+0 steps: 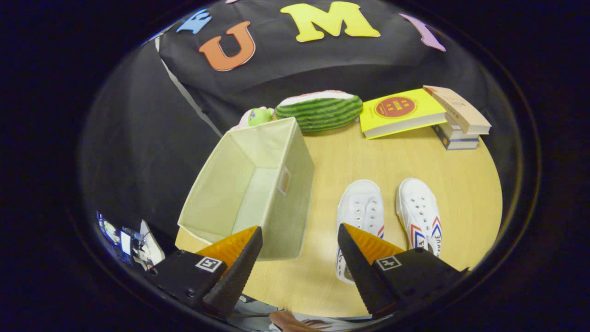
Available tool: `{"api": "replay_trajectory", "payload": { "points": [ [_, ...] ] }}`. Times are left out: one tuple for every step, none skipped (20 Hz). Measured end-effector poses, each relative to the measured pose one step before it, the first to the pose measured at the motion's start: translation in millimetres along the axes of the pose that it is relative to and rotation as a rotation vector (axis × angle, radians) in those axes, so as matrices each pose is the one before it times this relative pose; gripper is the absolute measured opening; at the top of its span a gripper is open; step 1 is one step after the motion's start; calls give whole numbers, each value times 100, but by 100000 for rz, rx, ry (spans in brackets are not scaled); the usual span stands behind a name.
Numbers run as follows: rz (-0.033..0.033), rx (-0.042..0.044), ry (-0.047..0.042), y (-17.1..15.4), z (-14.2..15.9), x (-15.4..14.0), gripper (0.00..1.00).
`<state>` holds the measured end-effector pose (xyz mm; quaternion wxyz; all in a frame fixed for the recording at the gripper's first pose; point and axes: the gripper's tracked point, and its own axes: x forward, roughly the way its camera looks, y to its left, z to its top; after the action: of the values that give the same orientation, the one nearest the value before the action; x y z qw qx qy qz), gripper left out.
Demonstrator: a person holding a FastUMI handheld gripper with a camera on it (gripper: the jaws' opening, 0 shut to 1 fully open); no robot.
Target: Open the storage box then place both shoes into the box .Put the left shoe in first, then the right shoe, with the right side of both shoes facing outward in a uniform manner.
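Gripper view shows my jaws [299, 258] spread wide apart, holding nothing, hovering above the near edge of the wooden desk [461, 184]. The fabric storage box [251, 189] stands open near the desk's left edge, its mouth up, just ahead of my left finger. Two white shoes sit side by side to its right, toes pointing away: the left shoe [359, 207] partly hidden behind my right finger, the right shoe [419, 214] just beside it. Along the far edge lie a watermelon plush [320, 110], a yellow book [398, 113] and a stack of books [458, 120].
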<state>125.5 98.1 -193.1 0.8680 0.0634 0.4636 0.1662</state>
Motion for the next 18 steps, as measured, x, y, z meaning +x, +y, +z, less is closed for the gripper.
{"api": "replay_trajectory", "payload": {
  "points": [
    [-737,755,-536,-966,103,-38,100],
    [-1439,-1100,754,-1054,-442,34,100],
    [-3978,-1358,1794,-1759,-883,206,100],
    [-3934,-1529,1560,-1482,-513,425,100],
    [-3881,-2510,2864,-1331,-752,643,100],
    [-5352,-1728,2293,-1530,-694,716,100],
    [-5113,-2228,2837,-1299,-769,781,100],
    [-4052,-4029,3111,-986,-743,760,99],
    [-3489,-2513,1337,-794,-257,926,98],
    [-260,-1072,1747,-17,-198,775,95],
    [2064,384,3076,474,-647,1049,82],
    [2753,2658,3358,617,-495,643,73],
    [2947,3245,2293,477,-264,791,64],
    [3159,2095,684,614,204,870,61],
    [4700,493,220,780,145,858,51],
    [2303,2112,-635,195,99,-52,38],
    [1478,5100,135,-97,-20,41,25],
    [2313,4537,260,-21,128,-464,18]
  ]
}}
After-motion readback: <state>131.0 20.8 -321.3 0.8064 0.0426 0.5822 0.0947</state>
